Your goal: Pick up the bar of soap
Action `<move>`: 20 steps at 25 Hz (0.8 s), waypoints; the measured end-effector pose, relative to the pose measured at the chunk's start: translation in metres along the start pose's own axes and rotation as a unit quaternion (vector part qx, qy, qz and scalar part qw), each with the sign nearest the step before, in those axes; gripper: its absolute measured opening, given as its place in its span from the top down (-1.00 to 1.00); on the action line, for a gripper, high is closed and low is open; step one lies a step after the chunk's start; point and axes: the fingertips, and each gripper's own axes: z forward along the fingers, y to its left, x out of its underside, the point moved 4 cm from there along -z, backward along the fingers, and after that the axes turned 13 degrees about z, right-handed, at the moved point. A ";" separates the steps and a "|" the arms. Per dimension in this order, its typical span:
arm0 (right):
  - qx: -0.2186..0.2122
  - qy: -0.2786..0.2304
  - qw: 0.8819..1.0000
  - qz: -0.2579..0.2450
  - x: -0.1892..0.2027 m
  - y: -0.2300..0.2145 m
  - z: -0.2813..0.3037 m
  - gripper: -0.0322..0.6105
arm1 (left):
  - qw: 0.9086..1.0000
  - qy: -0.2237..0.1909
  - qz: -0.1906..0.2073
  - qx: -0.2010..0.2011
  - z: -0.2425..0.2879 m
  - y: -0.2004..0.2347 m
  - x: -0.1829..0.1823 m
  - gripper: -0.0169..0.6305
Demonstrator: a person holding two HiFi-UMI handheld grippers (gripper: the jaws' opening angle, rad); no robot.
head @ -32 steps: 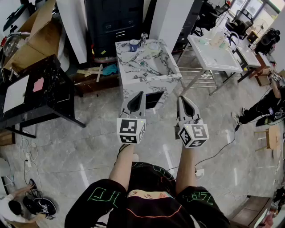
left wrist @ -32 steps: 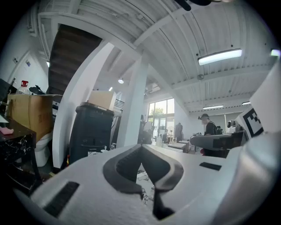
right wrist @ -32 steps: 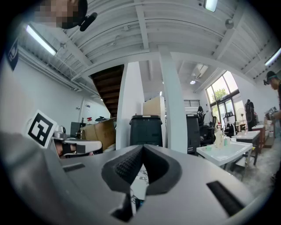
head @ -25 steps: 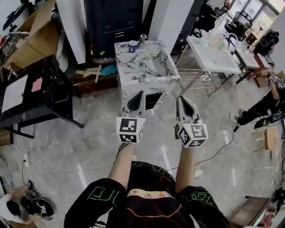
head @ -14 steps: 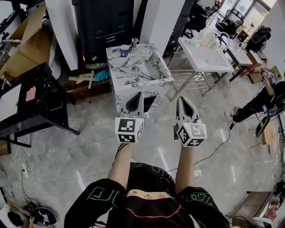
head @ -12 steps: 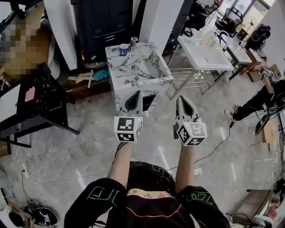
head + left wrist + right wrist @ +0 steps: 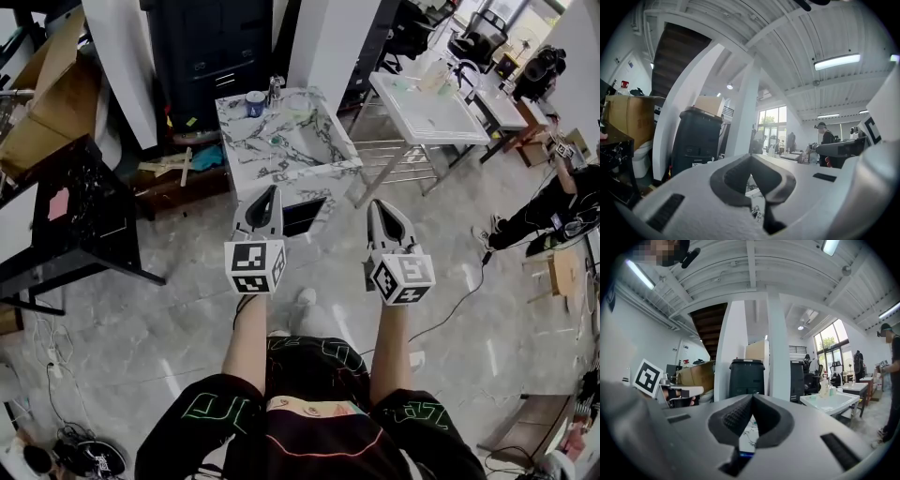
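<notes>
bar of soap: too small to tell apart for sure. one small green lump (image 7: 277,141) lies on the one marble table (image 7: 319,169), upper centre of the head view, near one blue cup (image 7: 255,101). two tongs below the table, apart from it: left tongs (image 7: 270,190) and right tongs (image 7: 374,203), both pressed together, nothing between.

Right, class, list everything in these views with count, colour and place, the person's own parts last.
marble counter: one, white with dark veins, ahead of the grippers
cup: one, blue, on the counter's far edge
folding table: one, white, right of the counter
cabinet: one, black, behind the counter
cardboard box: one, brown, far left
side table: one, black, left
left gripper: one, white, shut, empty
right gripper: one, white, shut, empty
</notes>
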 end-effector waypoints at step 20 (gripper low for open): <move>-0.081 0.016 0.996 0.023 -0.003 -0.033 0.176 0.88 | 0.999 0.025 0.027 -0.032 0.116 0.060 0.018 0.93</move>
